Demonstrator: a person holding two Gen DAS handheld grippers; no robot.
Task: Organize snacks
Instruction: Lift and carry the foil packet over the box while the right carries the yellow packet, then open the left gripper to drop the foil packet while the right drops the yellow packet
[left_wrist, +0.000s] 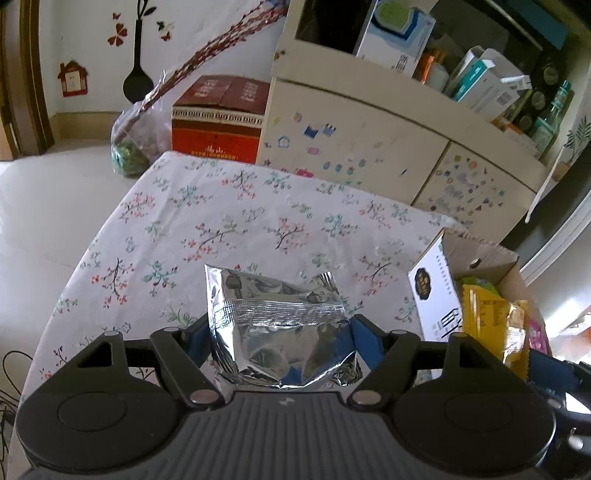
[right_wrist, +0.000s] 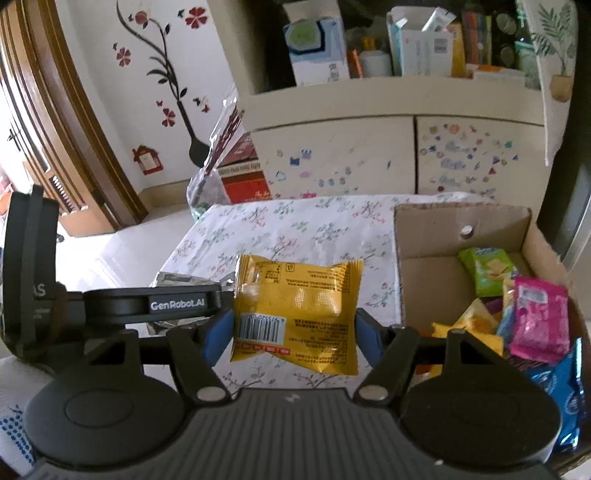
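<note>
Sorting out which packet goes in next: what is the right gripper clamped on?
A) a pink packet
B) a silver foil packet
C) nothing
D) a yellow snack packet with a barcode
D: the right gripper pinches the yellow snack packet between its blue pads, beside the cardboard box.

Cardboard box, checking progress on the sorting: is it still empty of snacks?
No, the cardboard box already holds several packets, including a green packet and a pink packet.

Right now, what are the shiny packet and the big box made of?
The silver packet looks like metallised foil film: mirror-bright, crinkled, with a ribbed seal band. The box looks like plain brown cardboard: matte inside, with bent, rough-cut edges.
</note>
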